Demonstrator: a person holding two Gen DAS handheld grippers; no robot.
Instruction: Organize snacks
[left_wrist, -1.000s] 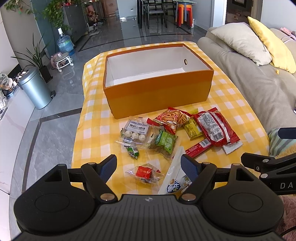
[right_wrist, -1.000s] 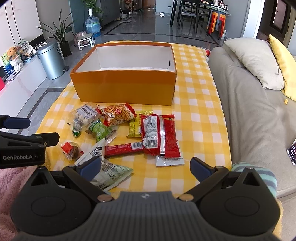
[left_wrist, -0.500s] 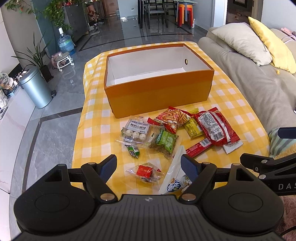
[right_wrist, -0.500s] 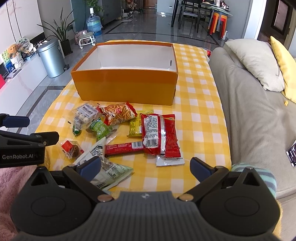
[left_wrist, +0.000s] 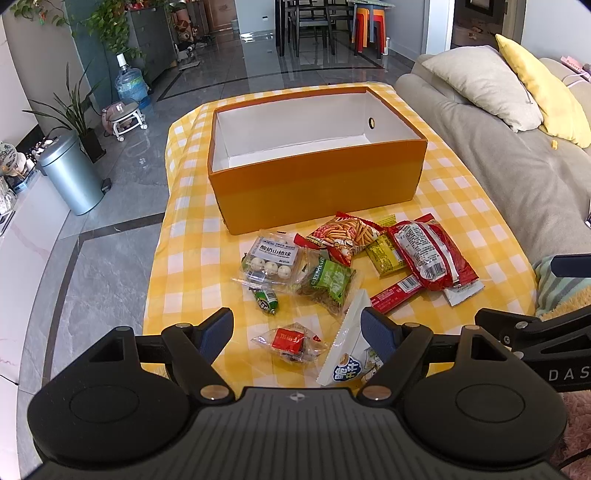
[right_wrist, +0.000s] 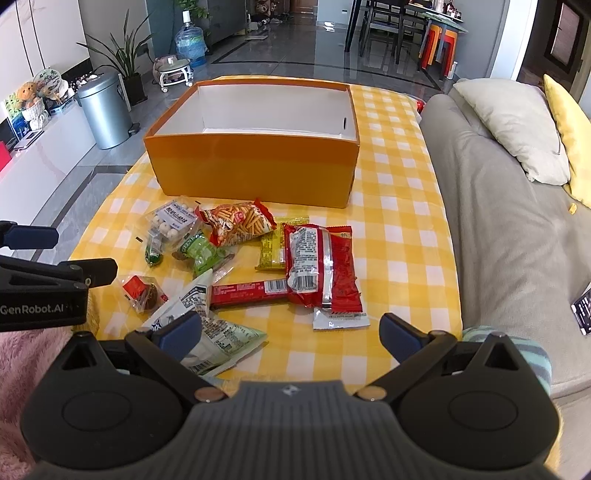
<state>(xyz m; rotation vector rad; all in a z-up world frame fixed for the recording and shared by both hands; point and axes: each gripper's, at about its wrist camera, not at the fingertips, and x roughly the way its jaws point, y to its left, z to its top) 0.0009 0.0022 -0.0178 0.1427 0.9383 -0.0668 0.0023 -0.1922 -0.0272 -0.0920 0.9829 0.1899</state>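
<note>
Left claw (left_wrist: 297, 326) and right claw (right_wrist: 290, 331), both spread wide and holding nothing, hover over the near edge of the yellow-checked surface (right_wrist: 399, 236). Snack packets, including a red noodle packet (right_wrist: 319, 266) and a white pouch (left_wrist: 347, 350), lie scattered before the seemingly empty orange box (right_wrist: 255, 168).

Box (left_wrist: 317, 184) stood toward the table's (left_wrist: 184, 236) far edge, open and empty. Snack packets lay scattered in front of it, toward the near edge: hawthorn-ball tray (left_wrist: 271, 258) leftmost, cracker-stick bag (left_wrist: 341, 236) to its right, noodle packet (left_wrist: 430, 254) rightmost. Small sweet packet (left_wrist: 290, 341) sat nearest the near edge, flat pouch (left_wrist: 349, 354) just right of it. Sofa (left_wrist: 517, 170) ran along the table's right side.
</note>
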